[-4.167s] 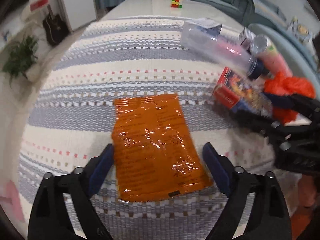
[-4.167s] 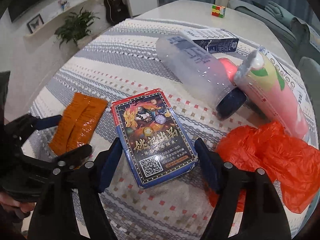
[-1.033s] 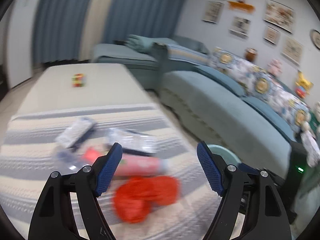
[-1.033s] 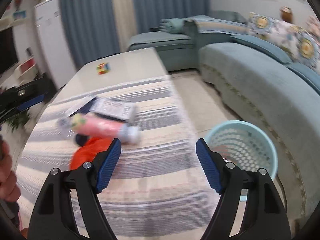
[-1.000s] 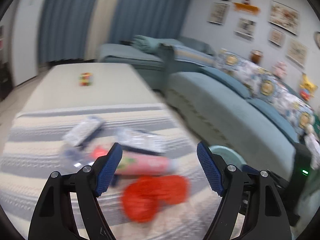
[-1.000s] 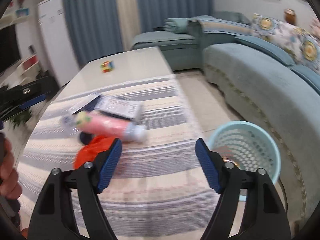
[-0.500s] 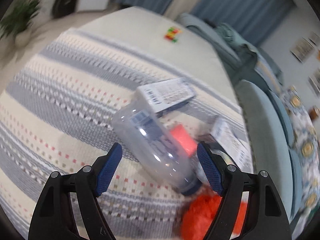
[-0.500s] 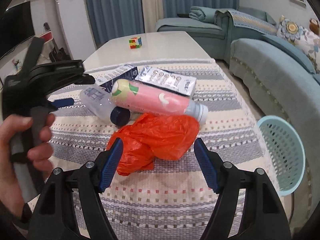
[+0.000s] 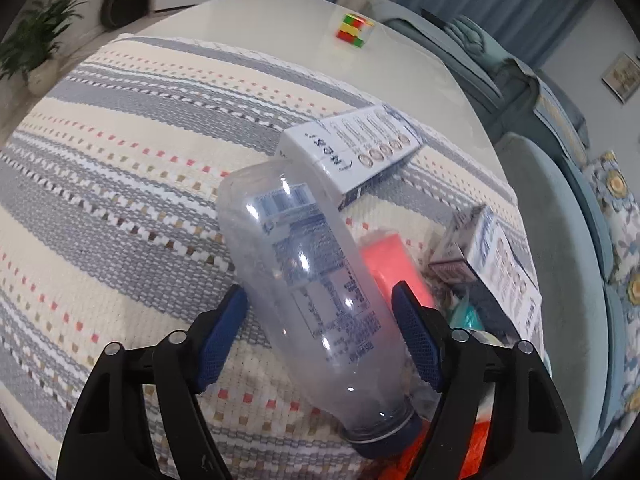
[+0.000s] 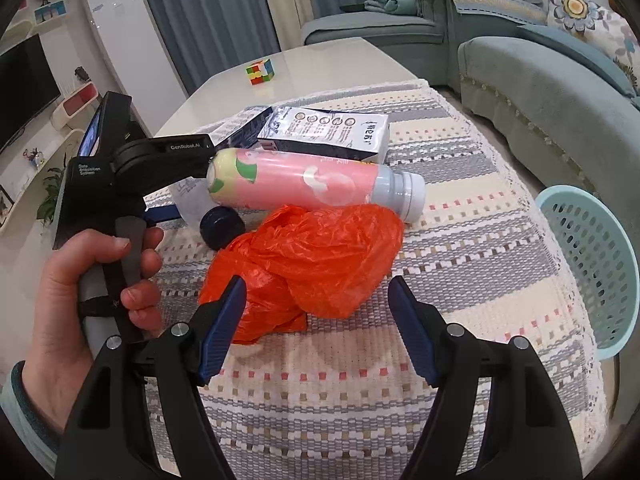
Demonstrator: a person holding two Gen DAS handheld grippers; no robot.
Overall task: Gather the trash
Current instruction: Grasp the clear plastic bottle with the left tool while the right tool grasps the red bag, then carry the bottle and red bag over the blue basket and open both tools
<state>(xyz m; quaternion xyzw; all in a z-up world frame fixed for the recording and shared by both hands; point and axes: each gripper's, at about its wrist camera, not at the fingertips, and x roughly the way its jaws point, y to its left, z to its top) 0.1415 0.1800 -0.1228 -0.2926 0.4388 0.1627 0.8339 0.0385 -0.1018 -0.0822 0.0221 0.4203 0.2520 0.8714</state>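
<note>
Here the left gripper [image 9: 320, 332] straddles a clear bottle [image 9: 308, 280] lying on the striped cloth [image 9: 120, 160]; its jaws have just been closing, with the bottle between the blue pads [image 9: 222, 334], though whether they press on it yet is unclear. The bottle's dark cap [image 9: 384, 440] points toward the camera. Just behind it lies a white carton [image 9: 352, 156], touching its base; a second carton [image 9: 492, 256] sits to the right, with a pink bottle [image 9: 388, 260] between. The right gripper [image 10: 316, 328] is wide apart and empty, hovering over an orange bag [image 10: 312, 256] crumpled on the cloth, just in front of the pink bottle. A hand [image 10: 80, 304] grips the left tool's handle. A pale blue basket [image 10: 592, 264] stands off the table edge at right. A colour cube [image 10: 261, 71] is at the far end.
</note>
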